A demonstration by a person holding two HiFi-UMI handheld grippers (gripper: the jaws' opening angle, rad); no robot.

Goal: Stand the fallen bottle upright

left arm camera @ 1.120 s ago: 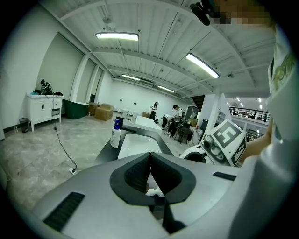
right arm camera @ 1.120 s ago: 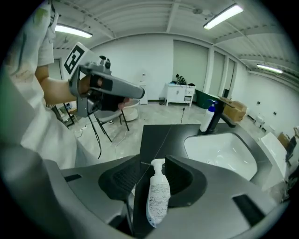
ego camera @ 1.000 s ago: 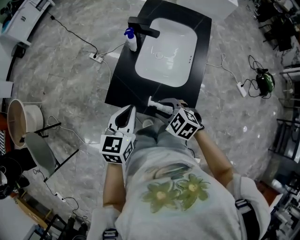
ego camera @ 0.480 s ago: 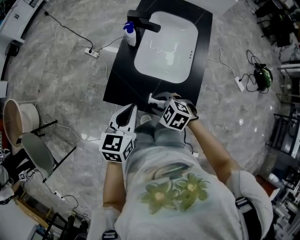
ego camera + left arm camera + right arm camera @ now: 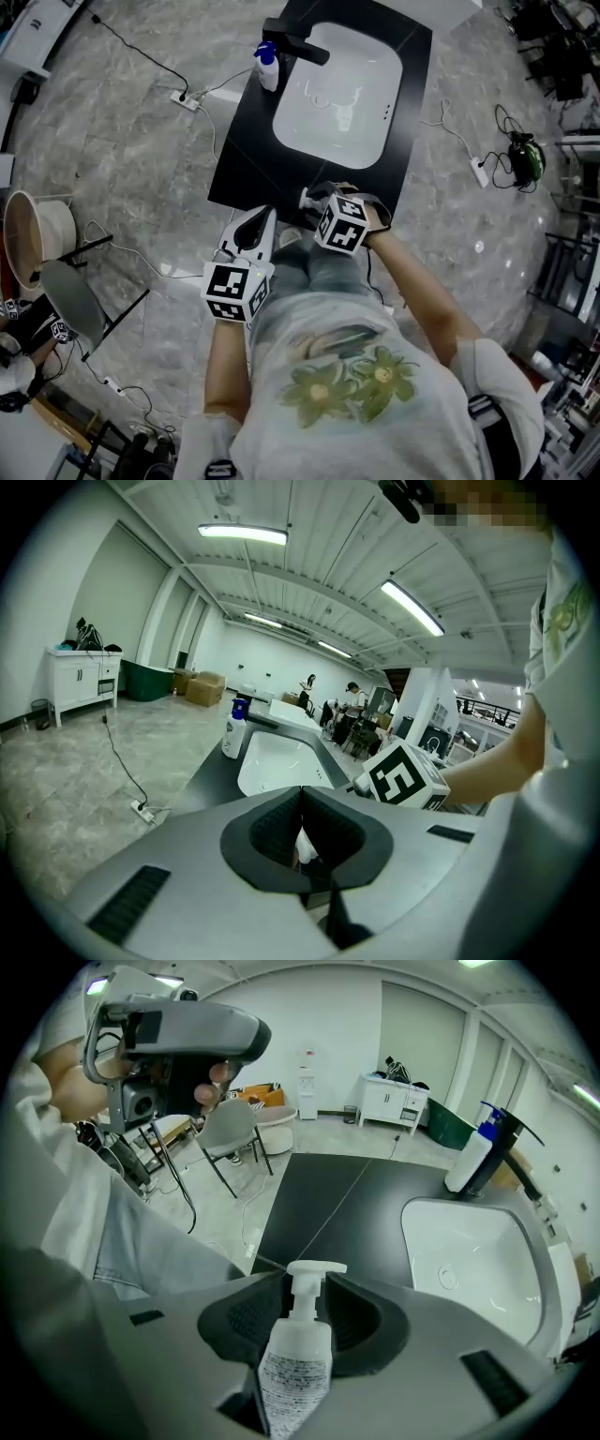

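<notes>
A white pump bottle (image 5: 292, 1354) sits between the jaws of my right gripper (image 5: 305, 1283), which is shut on its body. Its pump head (image 5: 315, 1268) points away from the camera, over the black counter (image 5: 337, 1204). In the head view the right gripper (image 5: 314, 200) is at the counter's near edge (image 5: 281, 202), and only the bottle's pump end (image 5: 305, 198) shows beyond the marker cube. My left gripper (image 5: 257, 219) hangs to the left, off the counter and over the person's legs. Its jaws (image 5: 302, 794) are shut with nothing in them.
A white sink (image 5: 339, 89) fills the counter's middle. A blue-capped bottle (image 5: 265, 66) stands upright beside a black faucet (image 5: 295, 42) at the far left corner. A power strip (image 5: 184, 97) and cables lie on the floor; a chair (image 5: 66, 298) stands at the left.
My right gripper, with the bottle in it, has moved slightly farther over the counter's near edge and turned a little. The left gripper has stayed where it was.
</notes>
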